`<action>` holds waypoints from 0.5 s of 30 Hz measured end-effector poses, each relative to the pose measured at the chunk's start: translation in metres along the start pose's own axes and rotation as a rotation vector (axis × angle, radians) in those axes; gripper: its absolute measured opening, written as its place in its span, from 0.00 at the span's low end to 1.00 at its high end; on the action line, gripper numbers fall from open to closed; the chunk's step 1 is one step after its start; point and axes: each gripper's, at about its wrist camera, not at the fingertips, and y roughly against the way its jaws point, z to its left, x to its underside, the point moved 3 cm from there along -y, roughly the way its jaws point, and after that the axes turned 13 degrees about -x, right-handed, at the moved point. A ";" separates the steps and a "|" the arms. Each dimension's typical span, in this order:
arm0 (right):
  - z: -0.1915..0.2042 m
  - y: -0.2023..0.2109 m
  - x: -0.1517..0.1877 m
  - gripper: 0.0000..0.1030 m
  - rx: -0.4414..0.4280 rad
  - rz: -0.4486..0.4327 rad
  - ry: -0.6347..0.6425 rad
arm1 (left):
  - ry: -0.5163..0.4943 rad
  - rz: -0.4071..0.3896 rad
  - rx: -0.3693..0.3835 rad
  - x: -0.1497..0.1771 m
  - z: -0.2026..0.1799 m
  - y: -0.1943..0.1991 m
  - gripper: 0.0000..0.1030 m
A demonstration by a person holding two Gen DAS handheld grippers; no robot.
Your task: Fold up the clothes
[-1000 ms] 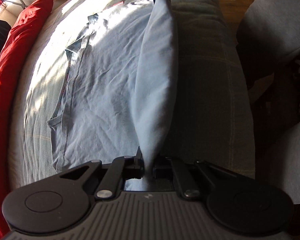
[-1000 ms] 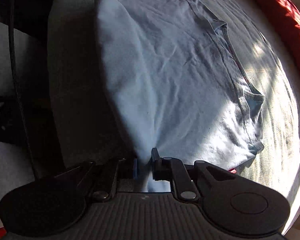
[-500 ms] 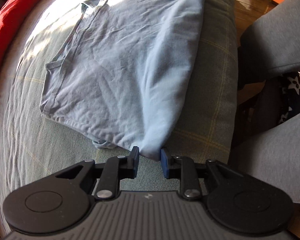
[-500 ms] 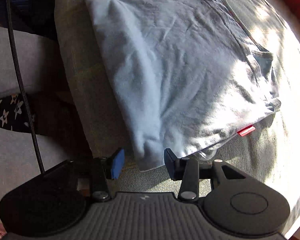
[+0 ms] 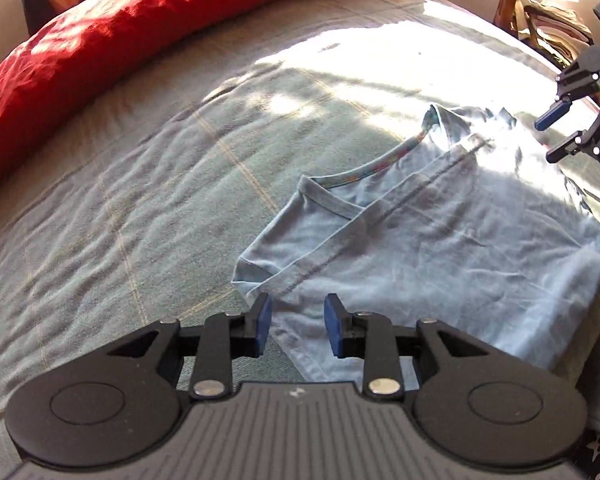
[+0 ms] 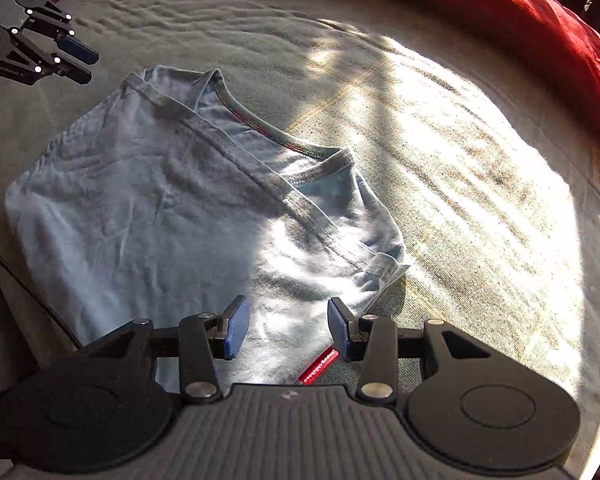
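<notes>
Left wrist view: shirt (image 5: 440, 240) lay folded flat on bed (image 5: 120, 208), just ahead-right of left gripper (image 5: 296, 326), long axis running toward right gripper (image 5: 556, 132). Both grippers were released, holding nothing. Left was nearer the sleeve end; right gripper (image 6: 287, 328) sat over the opposite end.

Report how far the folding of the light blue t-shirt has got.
Done: the light blue cotton t-shirt lies on the grey-green checked bedspread, bottom hem folded up toward the collar. In hand: nothing; the left hand-held gripper and right hand-held gripper are both open, at opposite ends of the shirt. Left: probably further folds to make it compact.
</notes>
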 end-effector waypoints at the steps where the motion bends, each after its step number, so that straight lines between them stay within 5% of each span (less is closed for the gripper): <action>1: -0.005 -0.001 -0.002 0.46 0.009 -0.012 -0.015 | 0.017 0.016 -0.009 0.000 0.004 -0.009 0.30; 6: -0.022 -0.010 -0.005 0.42 0.026 -0.063 -0.101 | 0.129 0.088 -0.010 0.007 0.011 -0.053 0.27; 15: -0.040 -0.016 -0.001 0.40 0.002 -0.134 -0.245 | 0.268 0.106 0.034 0.014 0.016 -0.068 0.28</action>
